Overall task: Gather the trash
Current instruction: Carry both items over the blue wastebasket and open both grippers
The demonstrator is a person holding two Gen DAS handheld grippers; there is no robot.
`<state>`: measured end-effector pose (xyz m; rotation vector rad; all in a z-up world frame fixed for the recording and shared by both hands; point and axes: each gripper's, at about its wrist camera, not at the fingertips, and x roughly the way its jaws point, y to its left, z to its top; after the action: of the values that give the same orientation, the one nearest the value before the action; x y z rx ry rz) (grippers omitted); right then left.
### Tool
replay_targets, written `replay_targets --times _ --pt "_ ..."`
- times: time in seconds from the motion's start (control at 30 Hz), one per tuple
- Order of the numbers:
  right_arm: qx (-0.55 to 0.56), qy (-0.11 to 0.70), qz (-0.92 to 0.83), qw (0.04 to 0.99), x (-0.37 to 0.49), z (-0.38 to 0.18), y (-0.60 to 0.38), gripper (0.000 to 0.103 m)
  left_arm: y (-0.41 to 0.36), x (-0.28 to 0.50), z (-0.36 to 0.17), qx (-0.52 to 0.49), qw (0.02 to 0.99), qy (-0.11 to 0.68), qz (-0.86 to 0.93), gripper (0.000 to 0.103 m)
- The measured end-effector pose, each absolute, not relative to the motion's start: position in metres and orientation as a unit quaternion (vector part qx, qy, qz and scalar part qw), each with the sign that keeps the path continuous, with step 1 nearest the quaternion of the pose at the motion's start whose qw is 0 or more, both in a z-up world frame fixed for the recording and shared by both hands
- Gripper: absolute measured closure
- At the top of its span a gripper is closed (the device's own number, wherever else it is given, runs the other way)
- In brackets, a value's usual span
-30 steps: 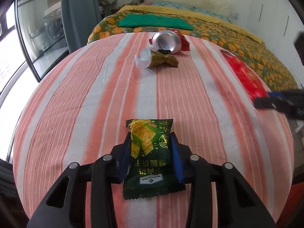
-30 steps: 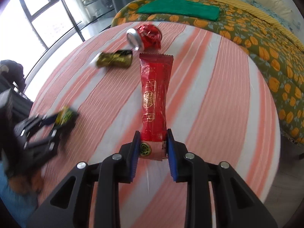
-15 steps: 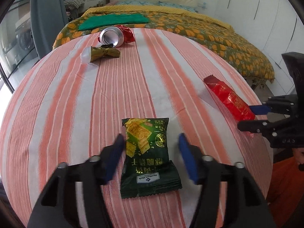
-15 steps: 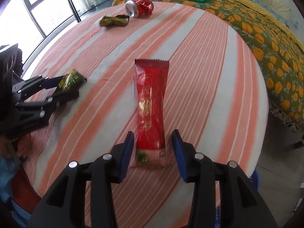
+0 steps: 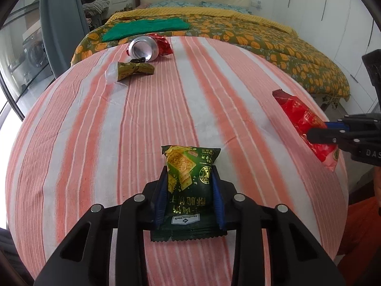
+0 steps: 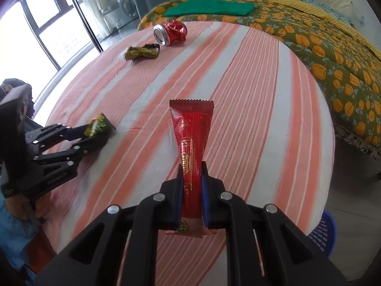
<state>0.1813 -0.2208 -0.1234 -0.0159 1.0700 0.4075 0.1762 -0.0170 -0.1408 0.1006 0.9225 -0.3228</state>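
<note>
My left gripper (image 5: 189, 190) is shut on a green cracker packet (image 5: 188, 181) above the striped tablecloth (image 5: 119, 131). My right gripper (image 6: 192, 178) is shut on a long red snack wrapper (image 6: 191, 138), squeezing it narrow. The red wrapper (image 5: 302, 119) also shows at the right of the left wrist view, and the green packet (image 6: 98, 125) at the left of the right wrist view. A crushed red can (image 5: 147, 47) and an olive-gold wrapper (image 5: 133, 70) lie at the table's far side; they also show in the right wrist view as the can (image 6: 170, 33) and the wrapper (image 6: 141, 52).
A bed with an orange-patterned cover (image 5: 262, 38) and a folded green cloth (image 5: 145, 27) stands behind the table. A blue perforated basket (image 6: 323, 233) sits on the floor by the table's right edge. Windows (image 6: 47, 23) are to the left.
Both grippers were open around their packets half a second ago; now each has closed on its packet and lifted it slightly.
</note>
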Motion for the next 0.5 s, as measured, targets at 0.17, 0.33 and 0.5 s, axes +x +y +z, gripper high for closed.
replay_targets --times 0.17,0.33,0.5 --pt "0.041 0.488 0.209 0.847 0.165 -0.109 -0.241 0.091 -0.032 0.166 -0.135 0.035 0.887 0.425 -0.178 0.071" --pt "0.080 0.475 0.206 0.852 0.144 -0.101 -0.276 0.091 -0.057 0.145 -0.135 0.029 0.882 0.420 -0.212 0.071" --pt "0.106 0.468 0.150 0.865 0.114 -0.106 -0.347 0.091 -0.097 0.112 -0.127 0.030 0.874 0.414 -0.253 0.071"
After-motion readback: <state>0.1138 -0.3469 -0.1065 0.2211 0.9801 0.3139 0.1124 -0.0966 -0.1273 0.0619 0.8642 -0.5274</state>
